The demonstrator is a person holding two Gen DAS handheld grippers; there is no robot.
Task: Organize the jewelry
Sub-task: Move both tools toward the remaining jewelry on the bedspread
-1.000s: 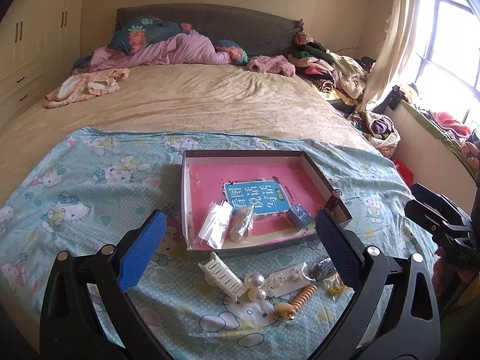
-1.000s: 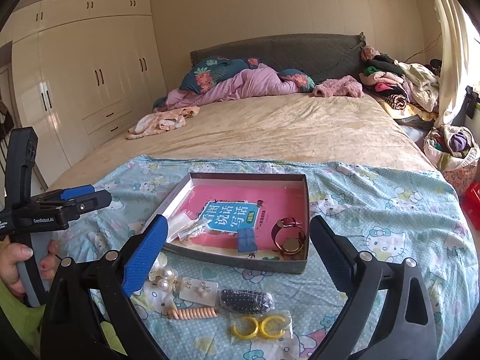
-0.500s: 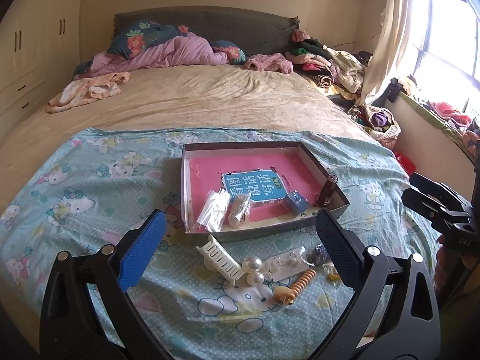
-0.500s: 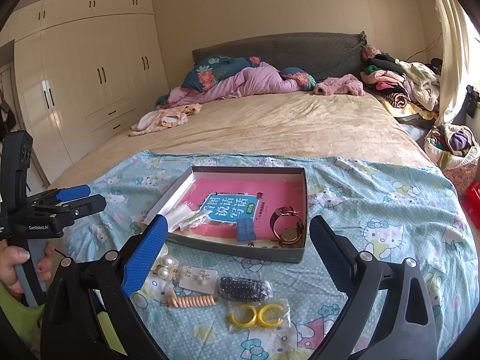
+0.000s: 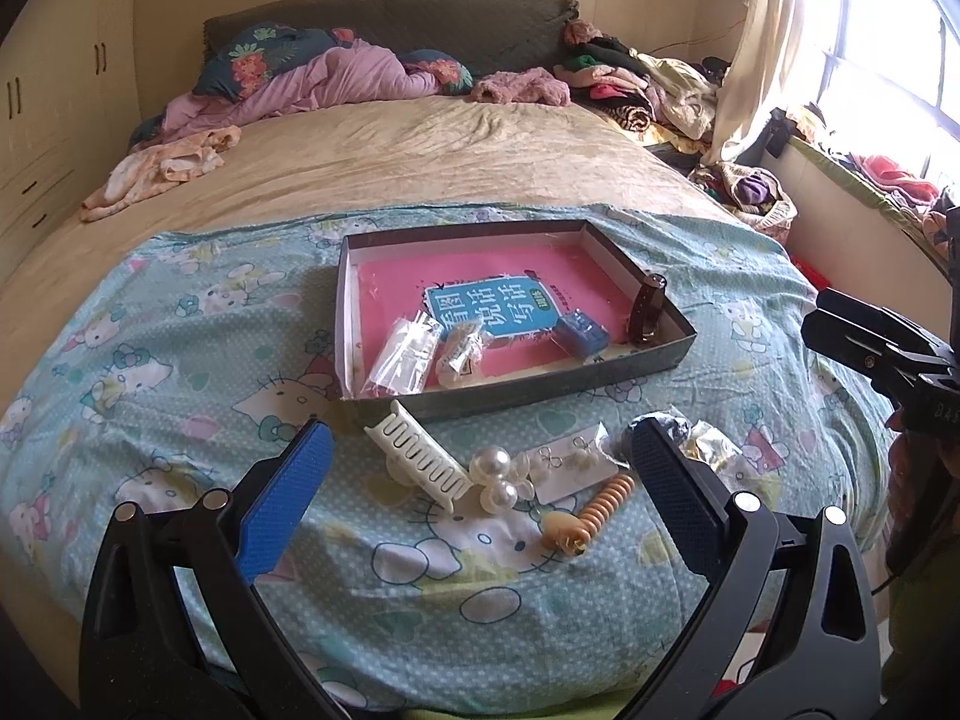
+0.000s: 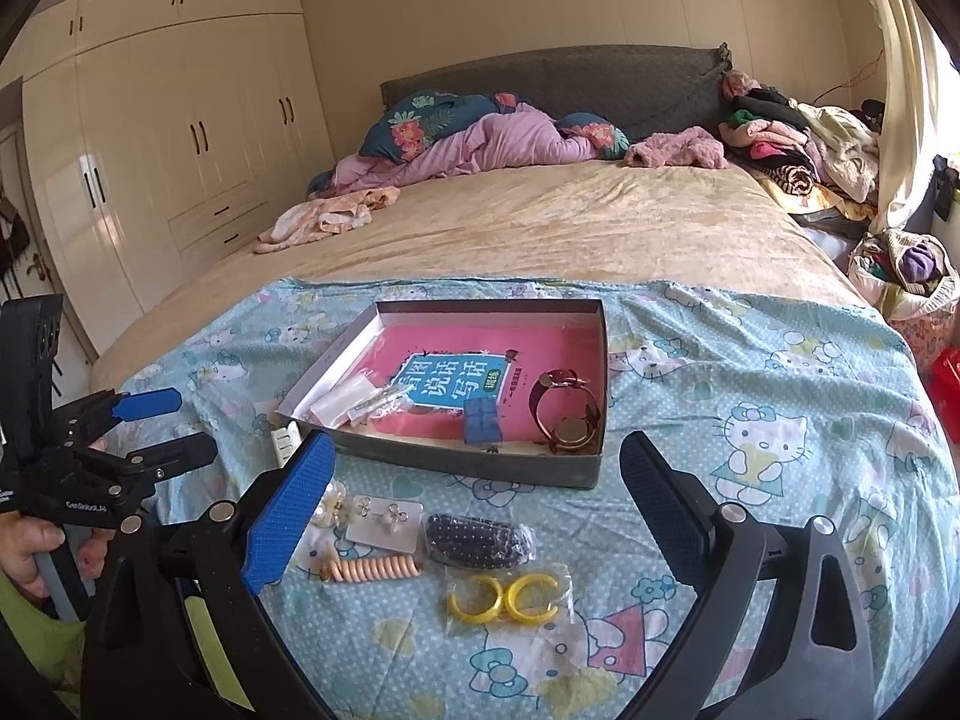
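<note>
- My left gripper [image 5: 480,474] is spread wide and holds nothing; its textured blue pads hover above the cartoon-print sheet [image 5: 180,360]
- Between its fingers lie a ribbed cream hair claw [image 5: 420,459], two glossy pearl beads [image 5: 495,477], a card of earrings [image 5: 570,462] and a coiled orange spiral clip [image 5: 591,513]
- Beyond them sits the shallow grey cardboard box [image 5: 600,381], holding a pink booklet, clear packets and a small blue block
- My right gripper [image 6: 474,483] is also wide and empty
- Between its fingers: a dark beaded piece [image 6: 477,540] in plastic and two yellow C-shaped hoops [image 6: 504,600] in a bag
- A round-faced watch [image 6: 567,414] stands in the box's near right corner
</note>
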